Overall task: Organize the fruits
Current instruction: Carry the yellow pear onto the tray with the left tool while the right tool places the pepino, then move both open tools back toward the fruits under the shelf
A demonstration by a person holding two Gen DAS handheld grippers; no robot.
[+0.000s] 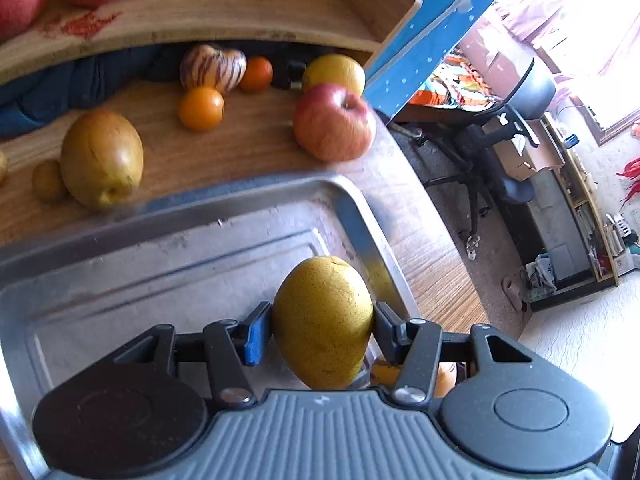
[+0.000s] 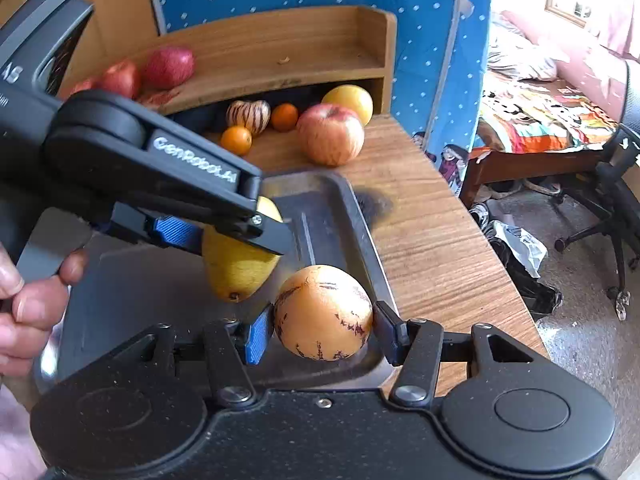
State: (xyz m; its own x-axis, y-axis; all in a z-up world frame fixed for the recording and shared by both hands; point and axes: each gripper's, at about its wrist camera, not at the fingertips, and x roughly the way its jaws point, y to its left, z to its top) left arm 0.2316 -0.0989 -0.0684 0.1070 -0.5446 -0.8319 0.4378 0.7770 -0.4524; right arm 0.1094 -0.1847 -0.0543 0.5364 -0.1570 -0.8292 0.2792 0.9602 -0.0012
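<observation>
text: "GenRobot.AI" | on: left claw [image 2: 240, 236] arm, white lettering | other text: partial, unreadable

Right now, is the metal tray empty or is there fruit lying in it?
Looks empty: the metal tray shows bare floor. The pear and orange fruit are gripped above it.

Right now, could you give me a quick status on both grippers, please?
Left gripper shut on pear, over tray. Right gripper shut on orange fruit, tray corner. Grippers close together.

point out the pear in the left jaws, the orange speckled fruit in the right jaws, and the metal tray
pear [image 1: 324, 320], left wrist view, middle of its skin
orange speckled fruit [image 2: 323, 313], right wrist view, its front face
metal tray [image 1: 248, 196], left wrist view, far rim
</observation>
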